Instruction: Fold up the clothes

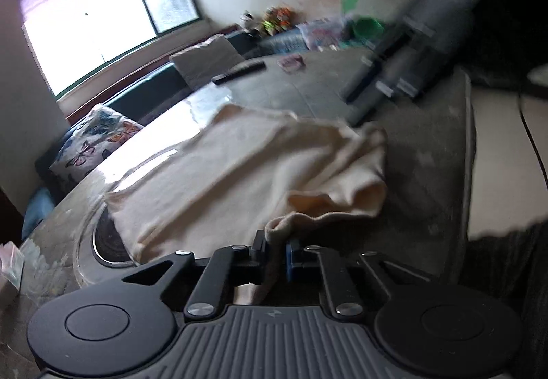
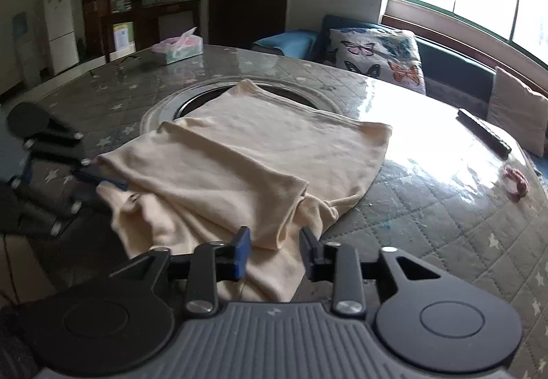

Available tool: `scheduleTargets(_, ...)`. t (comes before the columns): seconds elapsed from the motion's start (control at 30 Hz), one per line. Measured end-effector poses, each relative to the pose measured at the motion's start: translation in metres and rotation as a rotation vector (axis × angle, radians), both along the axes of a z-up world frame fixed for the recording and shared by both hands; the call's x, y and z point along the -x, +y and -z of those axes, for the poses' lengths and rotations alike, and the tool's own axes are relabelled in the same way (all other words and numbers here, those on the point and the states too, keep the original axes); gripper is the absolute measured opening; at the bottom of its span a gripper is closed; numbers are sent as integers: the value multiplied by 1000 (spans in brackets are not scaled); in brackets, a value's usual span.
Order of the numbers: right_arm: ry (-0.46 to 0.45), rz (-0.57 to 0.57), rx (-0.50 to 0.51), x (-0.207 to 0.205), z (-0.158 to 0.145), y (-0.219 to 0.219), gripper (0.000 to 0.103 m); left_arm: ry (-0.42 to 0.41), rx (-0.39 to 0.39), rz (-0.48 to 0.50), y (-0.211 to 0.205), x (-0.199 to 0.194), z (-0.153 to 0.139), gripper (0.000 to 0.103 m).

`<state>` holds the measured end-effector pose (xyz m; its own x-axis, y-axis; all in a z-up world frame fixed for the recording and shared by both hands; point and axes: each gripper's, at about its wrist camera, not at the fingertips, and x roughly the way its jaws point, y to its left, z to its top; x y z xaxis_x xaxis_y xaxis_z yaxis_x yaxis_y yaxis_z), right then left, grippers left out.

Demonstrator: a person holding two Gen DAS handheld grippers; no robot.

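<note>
Quilted, plastic-covered round worktop [image 2: 428, 207] beside a window. The cream garment [image 2: 246, 153] lies partly folded across the worktop's centre and near edge. The left hand-held gripper [image 1: 275, 254] is clamped on a garment corner; the right hand-held gripper [image 2: 274, 254] stands apart over the near fold.

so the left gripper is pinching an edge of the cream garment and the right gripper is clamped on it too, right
Not quite. The left gripper is pinching an edge of the cream garment, but the right gripper is not clamped: the right wrist view shows its jaws spread apart, with the cloth lying loose between them.
</note>
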<state>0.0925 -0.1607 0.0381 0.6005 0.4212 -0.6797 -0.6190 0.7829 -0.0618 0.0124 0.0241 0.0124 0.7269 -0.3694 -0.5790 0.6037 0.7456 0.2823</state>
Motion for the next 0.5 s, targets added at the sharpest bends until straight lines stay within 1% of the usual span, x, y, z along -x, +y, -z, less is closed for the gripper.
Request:
scheduleTargets(0.07,-7,-63,8,8,-3,0,52,13,56,-35,5,-12,-11,10)
scheduleTargets(0.13,-22,-132,20,19,-4,4,56,20,96,-67,8,-25,-19,10)
scheduleTargets(0.23,-31,-206,38,27,1,12,63,31,123,-95,11,-42,-24,9)
scheduleTargets(0.33,-67,-211,71,26,10,24,63,53,141,-109,13,-53,-24,9)
scheduleTargets(0.4,-73,-194,54,19,15,29,59,63,144,-111,15,-54,-23,10)
scheduleTargets(0.43,-70,-178,42,13,17,31,54,66,144,-111,16,-53,-22,10)
scheduleTargets(0.47,-64,-163,36,8,18,33,46,67,142,-112,17,-50,-21,12)
scheduleTargets(0.5,-59,-151,28,4,19,34,42,68,140,-111,19,-46,-20,13)
